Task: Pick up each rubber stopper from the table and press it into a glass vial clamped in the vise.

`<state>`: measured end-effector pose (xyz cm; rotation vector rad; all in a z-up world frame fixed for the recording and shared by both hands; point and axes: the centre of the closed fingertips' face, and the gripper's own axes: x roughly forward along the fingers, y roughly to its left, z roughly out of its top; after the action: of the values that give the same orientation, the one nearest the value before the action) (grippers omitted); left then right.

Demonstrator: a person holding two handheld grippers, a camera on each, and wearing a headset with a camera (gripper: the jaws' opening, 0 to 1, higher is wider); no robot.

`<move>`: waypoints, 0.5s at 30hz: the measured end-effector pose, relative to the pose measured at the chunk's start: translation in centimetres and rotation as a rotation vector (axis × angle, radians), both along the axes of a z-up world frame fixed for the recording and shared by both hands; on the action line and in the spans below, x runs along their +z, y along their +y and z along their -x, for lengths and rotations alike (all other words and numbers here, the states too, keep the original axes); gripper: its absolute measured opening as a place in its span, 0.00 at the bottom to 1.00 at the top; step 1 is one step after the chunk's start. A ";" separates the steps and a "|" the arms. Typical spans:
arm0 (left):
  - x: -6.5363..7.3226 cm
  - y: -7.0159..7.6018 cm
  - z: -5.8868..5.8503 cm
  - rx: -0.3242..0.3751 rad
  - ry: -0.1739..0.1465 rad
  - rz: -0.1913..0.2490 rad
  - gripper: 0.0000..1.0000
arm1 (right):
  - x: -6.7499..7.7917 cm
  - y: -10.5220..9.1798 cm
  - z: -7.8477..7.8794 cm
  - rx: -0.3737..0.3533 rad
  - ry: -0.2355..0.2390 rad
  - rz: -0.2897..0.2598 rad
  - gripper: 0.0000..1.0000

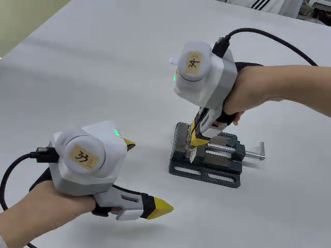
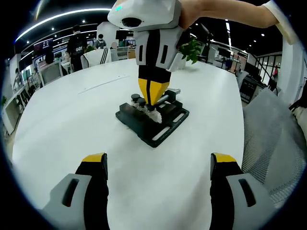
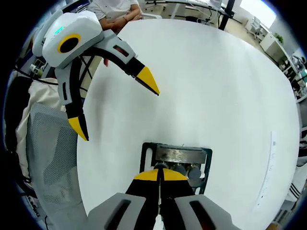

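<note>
The right gripper stands nose-down over the black metal bench vise on the white worktop. Its yellow-tipped jaws are closed together on top of the nearest small glass vial. Whether the dark rubber stopper is pinched between them or only pushed from above, I cannot tell. Two further vials in the row carry dark stoppers. The left gripper hovers nearby, jaws spread wide, holding nothing. This looks like the pressing step, late in the task. Next comes a straight downward push, then a clean lift off without tilting the vial.
</note>
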<state>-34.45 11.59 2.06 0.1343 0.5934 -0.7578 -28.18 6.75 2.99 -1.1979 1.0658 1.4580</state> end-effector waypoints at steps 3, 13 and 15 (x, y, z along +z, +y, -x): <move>0.0 0.1 0.0 0.004 0.000 0.003 0.87 | -0.1 -0.1 0.1 -0.015 0.008 -0.002 0.00; -0.2 0.4 0.0 0.008 0.001 0.001 0.87 | -0.2 -0.1 -0.2 -0.062 0.020 -0.058 0.00; -0.1 0.4 -0.1 0.006 -0.002 -0.001 0.87 | -0.2 0.0 -0.2 -0.087 0.022 -0.050 0.00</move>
<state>-34.34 11.98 1.93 0.1338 0.5922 -0.7514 -27.94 6.76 2.80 -1.0896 1.0771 1.4247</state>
